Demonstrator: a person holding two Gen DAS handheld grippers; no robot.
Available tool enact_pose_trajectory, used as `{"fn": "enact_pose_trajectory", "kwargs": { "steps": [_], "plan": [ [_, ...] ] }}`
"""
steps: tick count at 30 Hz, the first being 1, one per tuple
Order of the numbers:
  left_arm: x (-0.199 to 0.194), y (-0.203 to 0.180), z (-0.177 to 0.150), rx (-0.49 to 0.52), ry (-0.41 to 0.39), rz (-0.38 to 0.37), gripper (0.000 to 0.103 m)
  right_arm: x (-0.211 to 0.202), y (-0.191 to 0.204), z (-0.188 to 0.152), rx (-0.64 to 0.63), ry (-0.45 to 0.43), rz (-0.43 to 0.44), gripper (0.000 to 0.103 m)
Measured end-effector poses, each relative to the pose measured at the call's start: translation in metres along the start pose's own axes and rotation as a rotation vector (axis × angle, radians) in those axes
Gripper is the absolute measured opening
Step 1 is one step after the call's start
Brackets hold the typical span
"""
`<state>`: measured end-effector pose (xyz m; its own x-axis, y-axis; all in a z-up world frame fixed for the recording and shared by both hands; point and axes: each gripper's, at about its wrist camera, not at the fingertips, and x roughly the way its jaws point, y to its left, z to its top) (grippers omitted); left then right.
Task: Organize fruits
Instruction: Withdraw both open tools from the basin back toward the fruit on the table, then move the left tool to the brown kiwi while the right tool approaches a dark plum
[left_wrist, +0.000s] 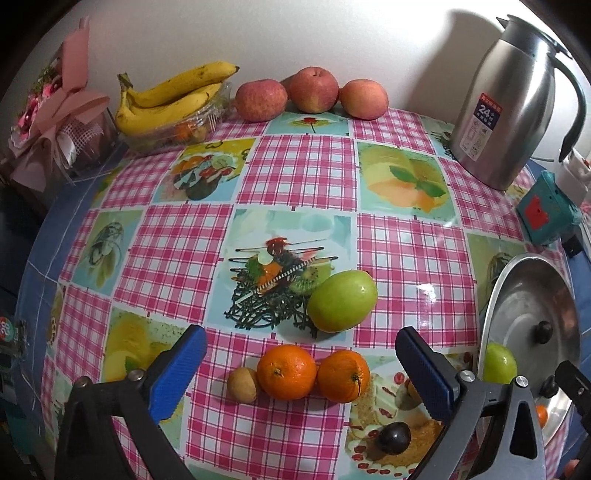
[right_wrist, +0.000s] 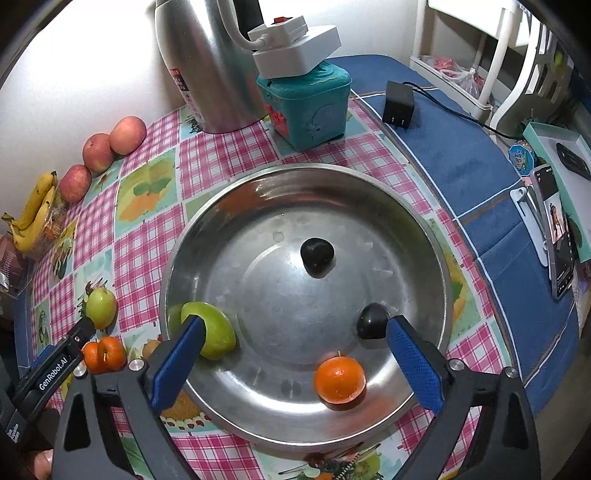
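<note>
In the left wrist view my left gripper (left_wrist: 299, 354) is open and empty above two oranges (left_wrist: 286, 372), with a small brown fruit (left_wrist: 242, 386) at their left, a green apple (left_wrist: 341, 301) beyond and a dark plum (left_wrist: 394, 436) at the right. In the right wrist view my right gripper (right_wrist: 295, 339) is open and empty over the steel bowl (right_wrist: 258, 184). The bowl holds a green apple (right_wrist: 218, 334), an orange (right_wrist: 340, 379) and two dark plums (right_wrist: 317, 256).
Three red apples (left_wrist: 312, 94) and a banana bunch (left_wrist: 173, 99) in a clear tray stand by the back wall. A steel jug (left_wrist: 511, 107), a teal box (right_wrist: 306, 107), a charger (right_wrist: 398, 104) and a phone (right_wrist: 556, 229) stand at the right.
</note>
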<state>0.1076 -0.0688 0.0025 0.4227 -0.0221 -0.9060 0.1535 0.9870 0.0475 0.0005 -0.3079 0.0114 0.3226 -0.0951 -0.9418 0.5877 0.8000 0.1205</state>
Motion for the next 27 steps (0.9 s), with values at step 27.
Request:
{"fn": "enact_pose_trajectory", "kwargs": {
  "steps": [27],
  "plan": [
    [-0.037, 0.025, 0.016, 0.056, -0.207, 0.115, 0.103, -0.013, 0.021, -0.004, -0.034, -0.059, 0.009, 0.098]
  ]
}}
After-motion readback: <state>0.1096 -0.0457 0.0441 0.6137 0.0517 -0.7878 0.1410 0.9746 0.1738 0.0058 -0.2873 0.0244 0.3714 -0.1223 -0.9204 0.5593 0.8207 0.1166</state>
